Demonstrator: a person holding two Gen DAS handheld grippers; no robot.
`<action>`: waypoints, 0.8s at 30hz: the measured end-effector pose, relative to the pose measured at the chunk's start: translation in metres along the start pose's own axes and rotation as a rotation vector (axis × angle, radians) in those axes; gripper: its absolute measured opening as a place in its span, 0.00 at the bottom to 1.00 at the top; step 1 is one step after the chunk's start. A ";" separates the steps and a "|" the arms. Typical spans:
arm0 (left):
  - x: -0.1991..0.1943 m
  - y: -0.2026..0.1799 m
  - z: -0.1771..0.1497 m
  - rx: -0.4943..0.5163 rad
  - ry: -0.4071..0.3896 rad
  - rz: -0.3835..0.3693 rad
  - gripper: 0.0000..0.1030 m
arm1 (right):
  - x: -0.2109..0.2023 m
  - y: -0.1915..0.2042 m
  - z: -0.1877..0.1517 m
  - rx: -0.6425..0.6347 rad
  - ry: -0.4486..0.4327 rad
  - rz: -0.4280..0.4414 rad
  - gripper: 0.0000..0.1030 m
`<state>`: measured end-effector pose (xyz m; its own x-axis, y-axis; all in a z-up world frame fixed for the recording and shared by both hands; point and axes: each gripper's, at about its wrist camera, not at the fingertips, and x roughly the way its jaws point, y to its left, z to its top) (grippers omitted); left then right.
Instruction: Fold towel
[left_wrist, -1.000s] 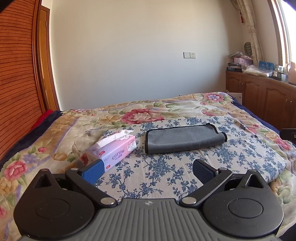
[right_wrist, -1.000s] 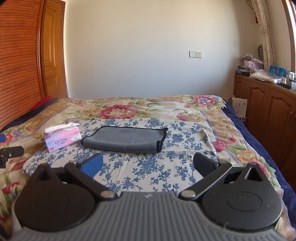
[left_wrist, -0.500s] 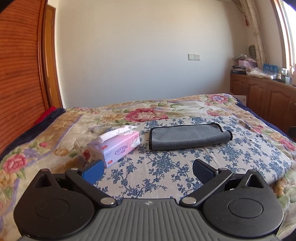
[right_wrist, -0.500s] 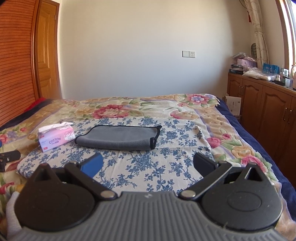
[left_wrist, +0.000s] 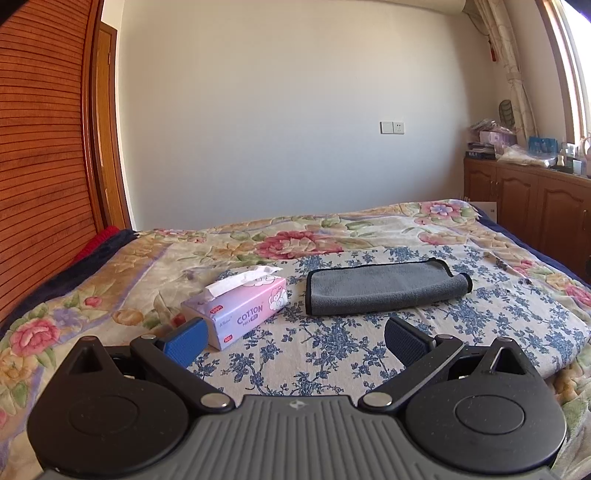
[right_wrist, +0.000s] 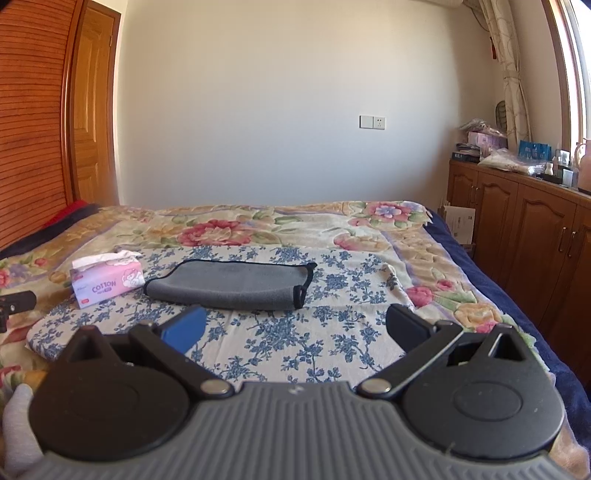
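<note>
A grey towel (left_wrist: 384, 286) with black trim lies folded into a long strip on a blue-flowered cloth (left_wrist: 332, 343) on the bed. It also shows in the right wrist view (right_wrist: 236, 286). My left gripper (left_wrist: 295, 341) is open and empty, held back from the towel's near edge. My right gripper (right_wrist: 295, 326) is open and empty, also short of the towel. Part of the left gripper (right_wrist: 16, 301) shows at the left edge of the right wrist view.
A pink tissue box (left_wrist: 240, 308) stands just left of the towel, also in the right wrist view (right_wrist: 105, 282). The bed has a floral cover (left_wrist: 295, 240). A wooden wardrobe (left_wrist: 40, 147) stands at left, wooden cabinets (right_wrist: 517, 236) at right.
Both grippers have drawn back and risen a little, so the towel and tissue box sit slightly farther off. Both stay open and empty. The towel has not moved.
</note>
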<state>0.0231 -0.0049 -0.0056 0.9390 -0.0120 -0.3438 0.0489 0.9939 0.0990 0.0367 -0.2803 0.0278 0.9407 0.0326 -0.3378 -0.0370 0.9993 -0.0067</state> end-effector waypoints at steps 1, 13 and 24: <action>-0.001 0.000 0.000 0.000 -0.006 0.000 1.00 | 0.000 0.000 0.000 0.000 -0.004 -0.001 1.00; -0.006 0.001 0.002 -0.002 -0.048 0.008 1.00 | -0.005 -0.001 0.000 0.005 -0.048 -0.023 1.00; -0.009 0.006 0.004 -0.024 -0.059 0.009 1.00 | -0.006 -0.002 0.000 0.006 -0.064 -0.033 1.00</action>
<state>0.0158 0.0005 0.0018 0.9579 -0.0087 -0.2871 0.0329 0.9963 0.0793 0.0307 -0.2829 0.0301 0.9610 0.0005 -0.2764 -0.0037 0.9999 -0.0112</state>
